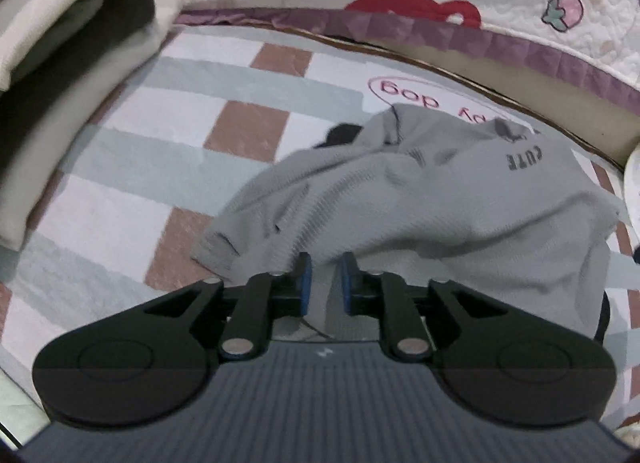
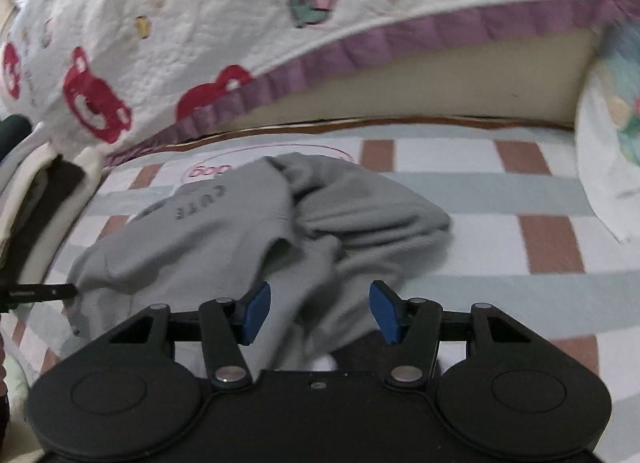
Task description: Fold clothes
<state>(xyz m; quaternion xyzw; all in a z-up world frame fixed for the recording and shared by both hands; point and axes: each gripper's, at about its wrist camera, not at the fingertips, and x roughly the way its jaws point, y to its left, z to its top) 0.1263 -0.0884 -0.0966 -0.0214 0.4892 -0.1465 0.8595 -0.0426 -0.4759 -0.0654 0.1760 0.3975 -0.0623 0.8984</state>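
Note:
A crumpled grey sweatshirt (image 1: 440, 191) with dark lettering lies bunched on the checked bed sheet (image 1: 168, 131). My left gripper (image 1: 326, 279) has its blue pads close together on a fold of the sweatshirt's near edge, with grey cloth between them. In the right wrist view the same sweatshirt (image 2: 248, 231) spreads out in front of my right gripper (image 2: 320, 311), which is open and hovers over the near part of the cloth with its blue pads wide apart. A dark finger of the left gripper (image 2: 44, 290) shows at the sweatshirt's left edge.
A stack of folded cream and dark clothes (image 1: 60, 63) sits at the left. A white quilt with red bear prints and a purple border (image 2: 200, 43) hangs along the far side. A white printed pillow (image 2: 608, 151) lies at the right.

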